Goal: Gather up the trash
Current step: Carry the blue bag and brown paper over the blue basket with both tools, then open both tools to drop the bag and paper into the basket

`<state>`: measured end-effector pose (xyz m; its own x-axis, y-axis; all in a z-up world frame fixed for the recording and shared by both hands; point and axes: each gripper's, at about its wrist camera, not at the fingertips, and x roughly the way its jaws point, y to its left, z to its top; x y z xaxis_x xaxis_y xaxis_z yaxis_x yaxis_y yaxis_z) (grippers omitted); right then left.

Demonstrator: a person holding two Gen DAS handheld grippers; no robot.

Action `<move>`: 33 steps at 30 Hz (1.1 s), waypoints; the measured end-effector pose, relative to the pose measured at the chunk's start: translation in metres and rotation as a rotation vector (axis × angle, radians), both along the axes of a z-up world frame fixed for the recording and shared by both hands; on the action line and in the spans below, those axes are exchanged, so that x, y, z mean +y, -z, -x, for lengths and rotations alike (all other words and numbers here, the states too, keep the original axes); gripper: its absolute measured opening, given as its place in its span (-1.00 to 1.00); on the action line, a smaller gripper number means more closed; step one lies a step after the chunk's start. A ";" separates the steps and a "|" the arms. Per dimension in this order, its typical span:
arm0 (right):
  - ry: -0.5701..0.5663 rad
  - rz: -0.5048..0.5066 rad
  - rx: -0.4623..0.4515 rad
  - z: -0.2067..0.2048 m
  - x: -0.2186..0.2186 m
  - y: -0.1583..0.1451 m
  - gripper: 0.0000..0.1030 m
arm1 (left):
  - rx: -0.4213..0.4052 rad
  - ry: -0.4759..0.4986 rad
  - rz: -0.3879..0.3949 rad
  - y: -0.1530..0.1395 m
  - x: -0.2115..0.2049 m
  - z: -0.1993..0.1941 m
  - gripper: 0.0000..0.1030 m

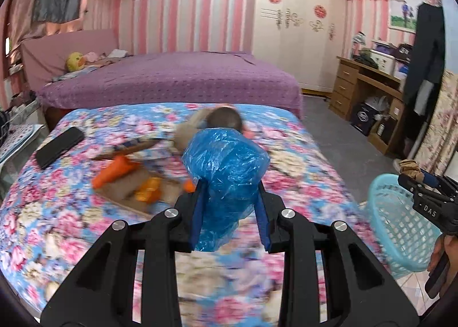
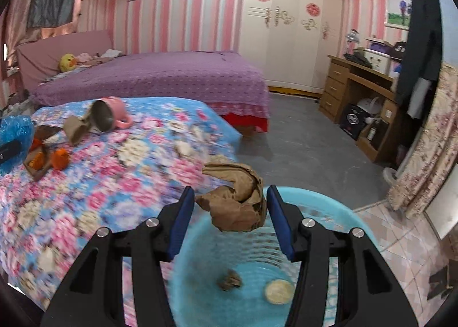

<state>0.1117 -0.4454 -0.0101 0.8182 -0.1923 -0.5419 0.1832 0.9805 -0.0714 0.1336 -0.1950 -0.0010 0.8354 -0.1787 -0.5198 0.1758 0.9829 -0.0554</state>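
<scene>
A pink-striped bedroom, with a floral bedspread (image 1: 86, 226) in the foreground and both grippers carrying trash.

The left gripper (image 1: 230, 212) pinches a crumpled blue plastic bag (image 1: 226, 166) between its blue pads, above the bedspread. The right gripper (image 2: 229, 221) holds crumpled brown paper (image 2: 237, 201), which touches only its right pad as far as the view shows, above a light-blue basket (image 2: 315, 198) containing two small scraps. On the bedspread beyond lie orange wrappers (image 1: 117, 172) on cardboard, a tipped pink mug (image 2: 110, 113) and a black phone (image 1: 58, 146). A purple bed (image 2: 160, 75) stands behind.
</scene>
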 end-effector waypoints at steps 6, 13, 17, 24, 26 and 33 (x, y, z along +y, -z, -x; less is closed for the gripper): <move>0.081 -0.009 0.005 0.030 -0.054 0.006 0.02 | 0.012 0.085 0.006 0.004 -0.061 0.011 -0.41; 0.160 0.002 0.033 0.062 -0.105 0.019 0.02 | 0.042 0.184 0.013 0.018 -0.120 0.022 -0.41; 0.195 -0.032 0.027 0.076 -0.128 0.024 0.02 | 0.063 0.244 0.001 0.026 -0.150 0.025 -0.41; 0.218 -0.072 0.005 0.079 -0.140 0.027 0.02 | 0.075 0.347 0.010 0.032 -0.192 0.030 -0.41; 0.216 -0.075 0.006 0.078 -0.141 0.028 0.02 | 0.098 0.385 0.019 0.037 -0.203 0.030 -0.41; 0.220 -0.081 0.007 0.080 -0.142 0.030 0.01 | 0.095 0.428 -0.016 0.037 -0.229 0.032 0.41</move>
<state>0.0319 -0.5872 -0.0399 0.7574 -0.3211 -0.5686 0.3931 0.9195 0.0043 0.1013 -0.4244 -0.0382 0.6362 -0.4900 -0.5960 0.5626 0.8232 -0.0763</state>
